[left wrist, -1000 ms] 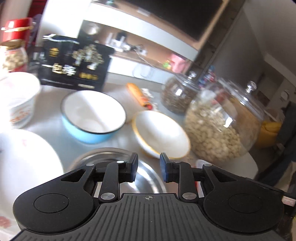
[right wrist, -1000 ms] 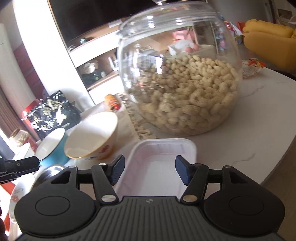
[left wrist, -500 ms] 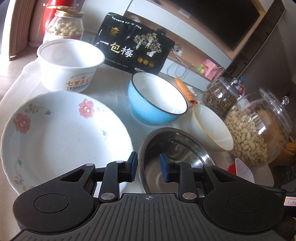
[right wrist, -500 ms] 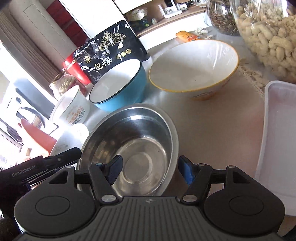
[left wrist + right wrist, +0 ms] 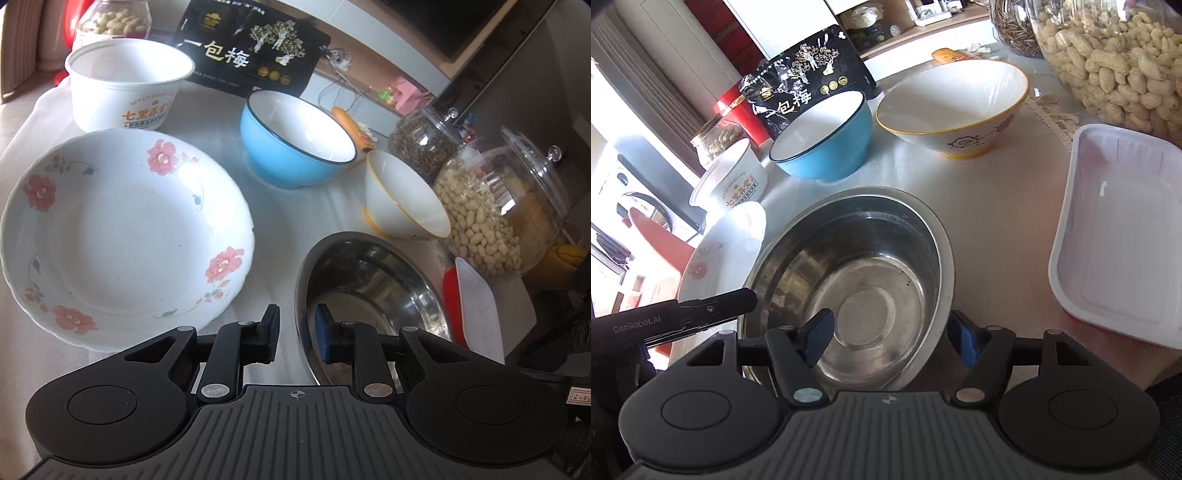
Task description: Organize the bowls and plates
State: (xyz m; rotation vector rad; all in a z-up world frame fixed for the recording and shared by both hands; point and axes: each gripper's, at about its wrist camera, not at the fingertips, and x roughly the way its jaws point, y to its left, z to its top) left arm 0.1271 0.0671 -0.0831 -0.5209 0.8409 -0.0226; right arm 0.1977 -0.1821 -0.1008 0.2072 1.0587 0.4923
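A steel bowl [image 5: 373, 284] [image 5: 857, 269] sits on the table near me. My left gripper [image 5: 295, 334] is open, its jaws straddling the bowl's near left rim with a gap. My right gripper [image 5: 892, 332] is open wide over the bowl's near side, left finger inside, right finger outside the rim. A floral white plate [image 5: 118, 229] [image 5: 720, 251] lies left of the bowl. A blue bowl [image 5: 295, 144] [image 5: 823, 136] and a yellow-rimmed white bowl [image 5: 402, 199] [image 5: 953, 107] stand behind. A white paper tub [image 5: 125, 85] [image 5: 727, 181] is far left.
A white foam tray [image 5: 1119, 229] [image 5: 478, 302] lies right of the steel bowl. A peanut jar [image 5: 498, 214] [image 5: 1115, 55], a seed jar [image 5: 424, 144] and a black snack bag [image 5: 251, 48] [image 5: 805, 85] stand at the back. The table's edge runs at right.
Both grippers swung left from the peanut jar and tray and came down at the steel bowl. The left gripper's jaws now straddle its rim; the right gripper moved closer over the bowl.
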